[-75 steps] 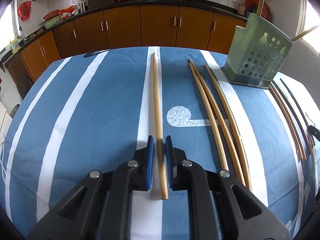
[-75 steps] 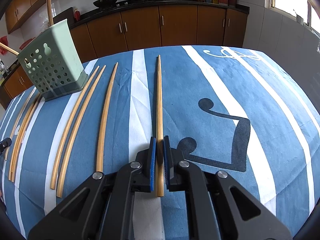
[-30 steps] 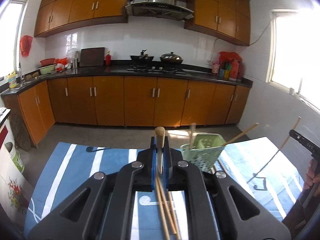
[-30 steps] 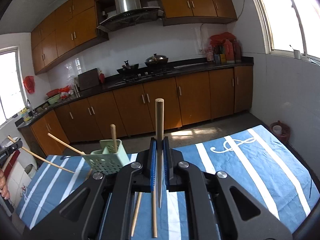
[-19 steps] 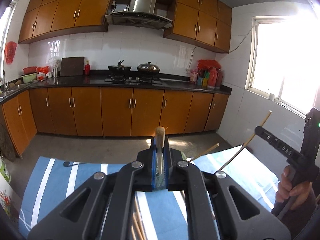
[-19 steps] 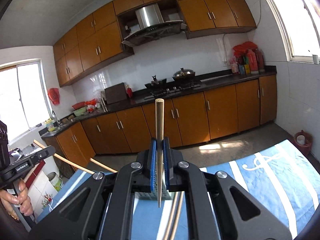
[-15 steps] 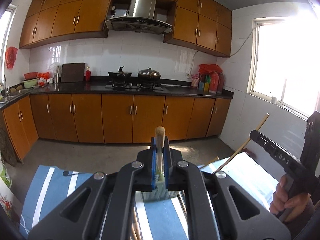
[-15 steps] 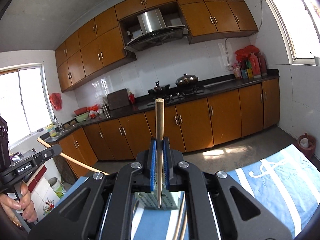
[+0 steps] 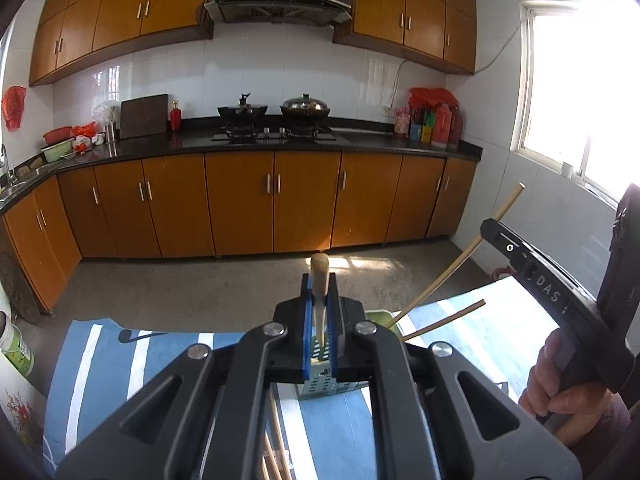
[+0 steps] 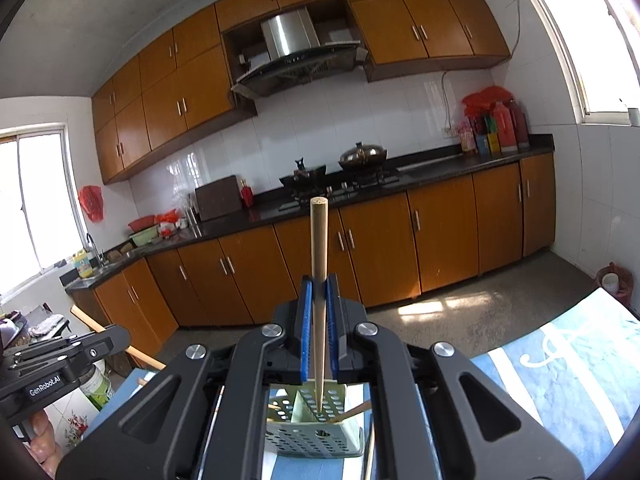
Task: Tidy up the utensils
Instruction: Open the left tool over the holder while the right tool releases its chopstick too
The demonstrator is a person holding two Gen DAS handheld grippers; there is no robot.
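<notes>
Two chopsticks stand near upright, thin tips down over the green holder (image 10: pixel 316 432) on the worktop (image 10: pixel 560 376), one chopstick (image 9: pixel 319 296) clamped in the left gripper's (image 9: pixel 319 334) fingers, the other chopstick (image 10: pixel 319 280) in the right gripper's (image 10: pixel 319 340), whose view alone reads "GenRobot.AI".

My left tongs (image 9: pixel 319 312) matt black plastic with blue ribbed pads, bare pale wooden chopstick (image 10: pixel 319 280) in my right tongs (image 10: pixel 319 320), perforated green plastic holder (image 10: pixel 316 436), blue-and-white cloth over the table (image 10: pixel 560 380), glossy brown cabinets (image 9: pixel 240 204).
</notes>
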